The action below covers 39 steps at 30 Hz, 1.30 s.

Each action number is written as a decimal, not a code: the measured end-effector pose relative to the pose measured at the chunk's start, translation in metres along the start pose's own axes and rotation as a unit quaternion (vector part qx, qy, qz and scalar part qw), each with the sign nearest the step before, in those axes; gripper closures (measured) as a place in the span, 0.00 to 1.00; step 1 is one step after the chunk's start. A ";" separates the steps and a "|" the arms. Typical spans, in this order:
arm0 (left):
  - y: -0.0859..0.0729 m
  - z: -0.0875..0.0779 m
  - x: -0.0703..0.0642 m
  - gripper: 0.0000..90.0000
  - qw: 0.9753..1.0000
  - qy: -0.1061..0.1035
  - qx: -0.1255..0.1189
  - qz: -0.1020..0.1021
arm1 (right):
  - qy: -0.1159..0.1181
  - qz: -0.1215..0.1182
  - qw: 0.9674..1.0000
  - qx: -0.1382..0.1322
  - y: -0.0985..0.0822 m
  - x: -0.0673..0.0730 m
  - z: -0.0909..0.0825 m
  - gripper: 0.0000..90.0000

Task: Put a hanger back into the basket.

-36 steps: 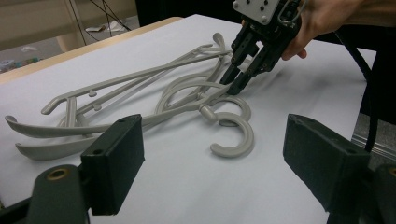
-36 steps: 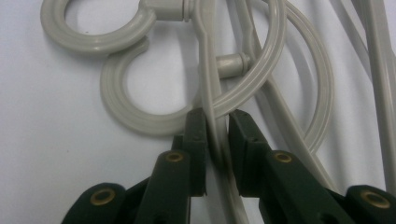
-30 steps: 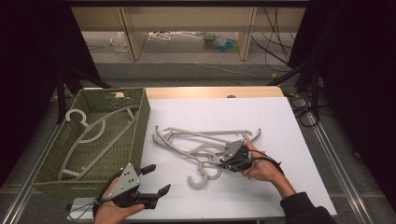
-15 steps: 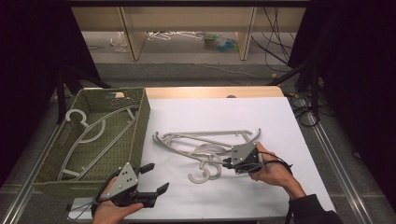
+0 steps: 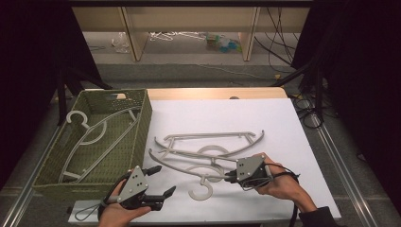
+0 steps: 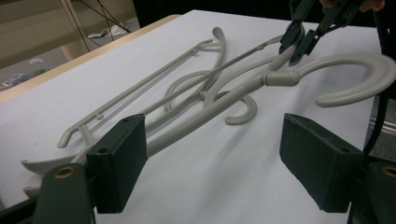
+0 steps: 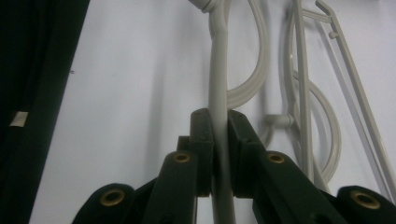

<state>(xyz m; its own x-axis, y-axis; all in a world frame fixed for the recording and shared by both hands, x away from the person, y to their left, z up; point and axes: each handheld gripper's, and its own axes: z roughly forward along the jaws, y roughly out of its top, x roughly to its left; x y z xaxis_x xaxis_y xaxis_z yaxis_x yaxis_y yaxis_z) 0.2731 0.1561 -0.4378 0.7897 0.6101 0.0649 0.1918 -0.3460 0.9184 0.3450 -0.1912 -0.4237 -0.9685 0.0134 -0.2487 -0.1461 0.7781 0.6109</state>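
Since a second ago my right tongs have slid toward the bench's right edge and lifted a little, dragging the pale grey plastic clothes hanger with the big hook along, so its hook now hangs just off the white bench top. Those right tongs are pinched hard on the hanger's arm beside the neck, as the right gripper view shows. My left tongs sit spread and empty near the bench's front left corner, beside the olive woven basket, which already holds one more grey hanger.

What worries me: two other grey hangers lie crossed under and against mine in the middle of the bench, and I judge that their hooks could catch and come along, or twist the arm out of the tongs. Gripped at one spot off centre, the hanger may also swing and clip the basket's rim.

I can read no brand, label or writing anywhere.
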 end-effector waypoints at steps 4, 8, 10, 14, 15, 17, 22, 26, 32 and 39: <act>0.000 0.008 -0.003 0.26 1.000 -0.004 0.012 0.012 | 0.014 0.002 1.000 -0.004 -0.001 0.006 -0.002 0.92; -0.001 0.019 -0.008 0.28 0.999 -0.009 0.031 0.027 | 0.022 -0.002 1.000 -0.004 0.000 0.010 -0.002 0.92; -0.001 0.024 -0.010 0.28 0.998 -0.017 0.042 0.038 | 0.023 -0.010 1.000 -0.008 0.000 0.009 -0.002 0.92; -0.002 0.034 -0.013 0.30 0.996 -0.022 0.060 0.063 | 0.030 -0.014 0.999 -0.011 0.001 0.013 -0.002 0.92; -0.002 0.039 -0.014 0.31 0.995 -0.025 0.063 0.069 | 0.034 -0.015 0.999 -0.010 0.001 0.013 -0.002 0.92; -0.002 0.044 -0.016 0.34 0.994 -0.030 0.067 0.076 | 0.038 -0.013 0.999 -0.009 0.002 0.015 -0.003 0.92; 0.001 0.054 -0.018 0.43 0.989 -0.040 0.084 0.118 | 0.042 -0.015 0.999 -0.010 0.003 0.017 -0.002 0.92; 0.003 0.062 -0.021 0.49 0.987 -0.051 0.082 0.130 | 0.050 -0.015 0.999 -0.009 0.004 0.018 -0.003 0.92; 0.007 0.069 -0.022 0.71 0.978 -0.070 0.102 0.165 | 0.052 -0.012 0.999 -0.009 0.003 0.018 -0.003 0.92; 0.014 0.071 -0.022 0.78 0.971 -0.075 0.110 0.198 | 0.049 -0.003 0.999 -0.017 -0.001 0.015 -0.005 0.91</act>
<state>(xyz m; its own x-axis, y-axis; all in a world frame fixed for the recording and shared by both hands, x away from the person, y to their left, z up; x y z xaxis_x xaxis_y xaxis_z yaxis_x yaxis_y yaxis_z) 0.2998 0.0878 -0.4539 0.8999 0.2935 0.3225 -0.0371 -0.6853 0.7273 0.3291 -0.1951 -0.4240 -0.9825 -0.0544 -0.1782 -0.1570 0.7563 0.6351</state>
